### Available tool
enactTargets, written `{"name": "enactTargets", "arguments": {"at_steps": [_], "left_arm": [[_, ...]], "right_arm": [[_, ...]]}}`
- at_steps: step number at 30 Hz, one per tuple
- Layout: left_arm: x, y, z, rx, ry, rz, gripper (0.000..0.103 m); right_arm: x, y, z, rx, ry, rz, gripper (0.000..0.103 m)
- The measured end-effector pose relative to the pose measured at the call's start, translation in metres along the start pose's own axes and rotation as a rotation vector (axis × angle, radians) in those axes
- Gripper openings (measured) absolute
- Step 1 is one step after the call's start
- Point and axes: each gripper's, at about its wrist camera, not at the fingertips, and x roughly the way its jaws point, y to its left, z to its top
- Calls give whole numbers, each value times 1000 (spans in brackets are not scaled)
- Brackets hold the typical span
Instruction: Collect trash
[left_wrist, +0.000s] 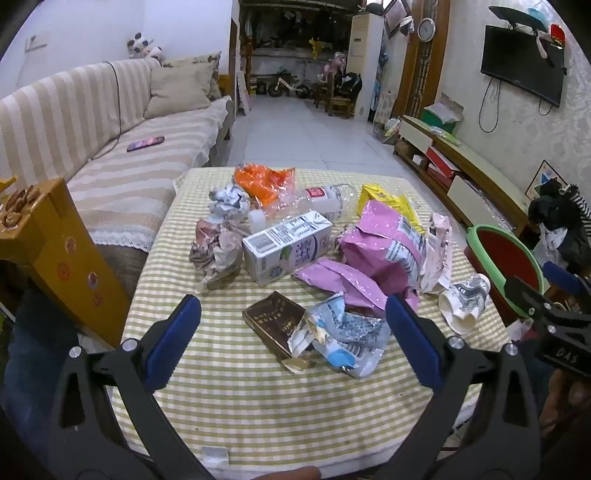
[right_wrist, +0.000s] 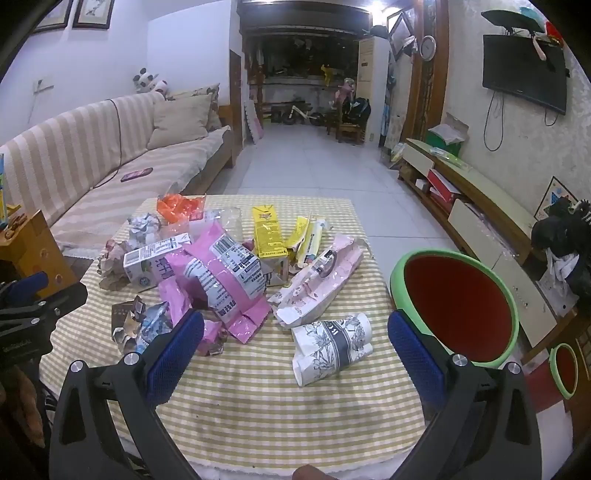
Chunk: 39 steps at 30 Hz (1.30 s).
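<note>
At the far left a striped sofa (left_wrist: 110, 147) runs along the wall, with a dark phone (left_wrist: 146, 143) lying on its seat. Right of it stands the surface (left_wrist: 258, 398), covered with a yellow-and-white checked cloth and strewn with trash.

The left claw (left_wrist: 293, 338) hangs above the near edge of the cloth, its blue-padded fingers (left_wrist: 173, 343) spread wide with nothing pinched; between them lie a brown box (left_wrist: 271, 325) and, touching its right side, a torn blue-and-white wrapper (left_wrist: 347, 339). Further back on the left are crumpled paper balls (left_wrist: 218, 240), and just beside them a white milk carton (left_wrist: 286, 245) lying on its side. Behind the carton sit an orange plastic bag (left_wrist: 264, 179) and a clear plastic bottle (left_wrist: 321, 199). To the right of the carton a pink foil bag (left_wrist: 380, 251) sprawls across the middle, with a yellow packet (right_wrist: 267, 230) behind it and a pale pink wrapper (right_wrist: 321, 284) at its right.

The right claw (right_wrist: 295, 345) also hovers over the near cloth, spread wide and gripping nothing. A flattened paper cup (right_wrist: 330, 345) with a grey flower print lies between its fingers, untouched. Just off the right edge of the surface stands a round bin (right_wrist: 397, 280) with a green rim and red inside, and a smaller one of the same colours (right_wrist: 554, 365) sits beyond it on the floor.
</note>
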Motion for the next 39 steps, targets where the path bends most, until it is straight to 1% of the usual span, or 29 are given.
{"name": "enactTargets", "arguments": {"at_steps": [5,39], "left_arm": [[0,1,0,3,0,-4,98],[1,1,1,6,-2,4,98]], "right_arm": [[4,2,-4,14,29,7,96],[7,0,-6,12,32,2,96]]}}
